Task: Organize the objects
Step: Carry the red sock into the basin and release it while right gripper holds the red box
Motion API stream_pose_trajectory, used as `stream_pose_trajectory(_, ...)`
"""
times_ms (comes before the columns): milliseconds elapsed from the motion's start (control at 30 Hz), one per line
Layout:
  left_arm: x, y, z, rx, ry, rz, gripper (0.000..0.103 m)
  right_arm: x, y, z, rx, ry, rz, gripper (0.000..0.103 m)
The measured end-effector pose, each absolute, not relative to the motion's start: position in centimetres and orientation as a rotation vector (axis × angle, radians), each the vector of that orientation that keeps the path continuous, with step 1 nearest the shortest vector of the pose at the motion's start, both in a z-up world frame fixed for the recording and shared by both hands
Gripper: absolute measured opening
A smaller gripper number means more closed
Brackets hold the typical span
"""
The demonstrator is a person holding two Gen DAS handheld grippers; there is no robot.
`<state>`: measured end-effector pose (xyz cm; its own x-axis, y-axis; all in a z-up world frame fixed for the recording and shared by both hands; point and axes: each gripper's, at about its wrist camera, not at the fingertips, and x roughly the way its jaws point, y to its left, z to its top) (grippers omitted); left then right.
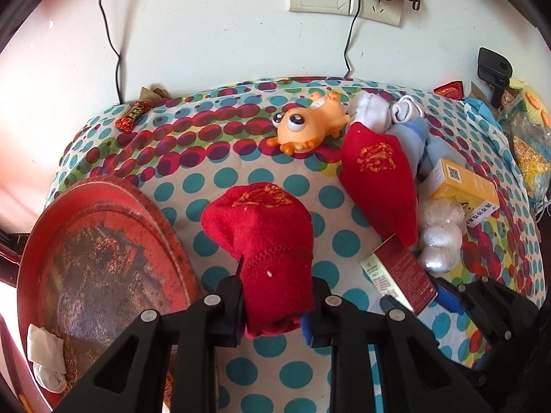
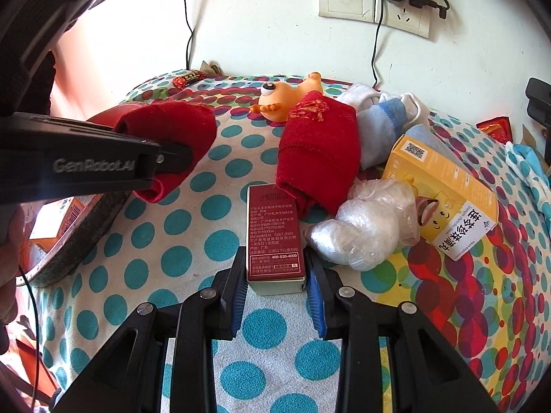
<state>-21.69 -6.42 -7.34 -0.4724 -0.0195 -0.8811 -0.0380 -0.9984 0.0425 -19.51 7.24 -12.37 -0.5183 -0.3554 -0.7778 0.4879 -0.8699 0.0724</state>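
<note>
Two claws were at work over a bench draped in a dotted cloth [image 2: 193, 227]. The left claw [image 1: 277, 304] was pinched tight on a red sock [image 1: 265, 234], gripping it near the cuff so that the toe, with its gold embroidery, stood up and away from the claw, clear of the cloth. The right claw [image 2: 277, 284] had its blue pads against the two long sides of a small red box [image 2: 273, 237] lying flat on the cloth; its long axis ran straight out along the fingers, toward the wall.

What the coming move seemed to turn on was the round red tray [image 1: 93, 258], worn and rusty in the middle, which lay just to the left of the held sock and close beside the left claw. It was the nearer hand by far; the right claw sat well off on the tray's far side. A pale sock [image 1: 46, 361] already lay in the tray. The matching second red sock [image 2: 318, 151] rested on the cloth ahead of the right claw, its cuff touching the red box's far end, with an orange toy [image 1: 306, 127] and a heap of pale blue socks [image 2: 378, 127] behind it.

Writing: "GenRobot.AI" on the left claw's side; "400-830-4000" and "20160004" among Chinese print on the red box; a QR code and large Chinese characters on a yellow box [image 2: 444, 192] at right, which rested against a bundle of clear plastic [image 2: 365, 227].
</note>
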Motion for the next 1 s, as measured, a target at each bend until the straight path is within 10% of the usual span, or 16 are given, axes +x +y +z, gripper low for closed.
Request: stream_pose_trajectory(1000, -16.0, -17.9, -4.6, -1.633, 0.029, 2.836, 0.024, -18.6, 6.2, -12.2, 1.163, 0.286, -2.391, 0.031)
